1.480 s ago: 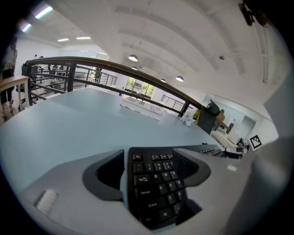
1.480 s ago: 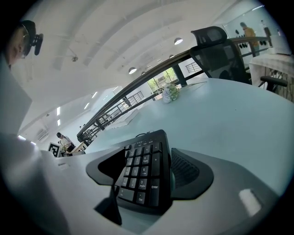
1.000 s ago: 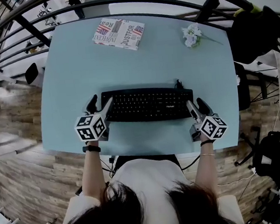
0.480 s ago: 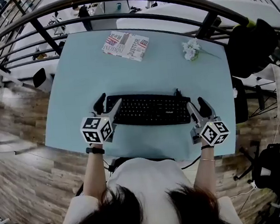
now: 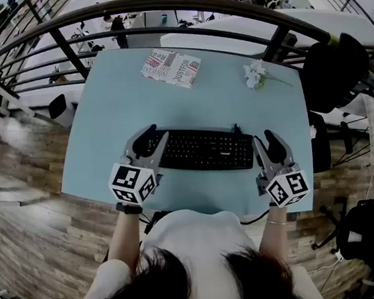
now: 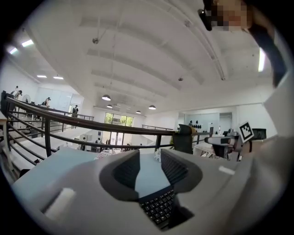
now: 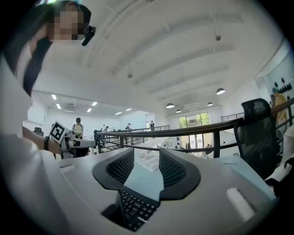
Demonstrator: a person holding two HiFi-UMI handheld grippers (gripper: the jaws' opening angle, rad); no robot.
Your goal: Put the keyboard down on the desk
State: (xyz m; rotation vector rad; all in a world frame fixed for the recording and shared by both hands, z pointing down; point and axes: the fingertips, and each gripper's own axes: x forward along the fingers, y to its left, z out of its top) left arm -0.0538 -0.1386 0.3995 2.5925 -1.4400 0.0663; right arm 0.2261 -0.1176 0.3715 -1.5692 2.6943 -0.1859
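Head view: keyboard point(image 5: 205, 149) lies flat on the tabletop point(image 5: 122, 99), near the front edge. Left tool point(image 5: 153, 134) is over its left end, right tool point(image 5: 264, 137) at its right end. Left gripper view: jaws part-narrowed, just been closing, nothing between them, keys visible below the gap. Right gripper view: same, part-narrowed, just been closing, empty, keyboard below.

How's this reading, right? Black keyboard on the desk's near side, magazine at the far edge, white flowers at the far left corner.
One slip: the white flowers lie at the far right corner, not the left, as the head view shows. The black keyboard on the near side of the desk and the magazine at the far edge stand.
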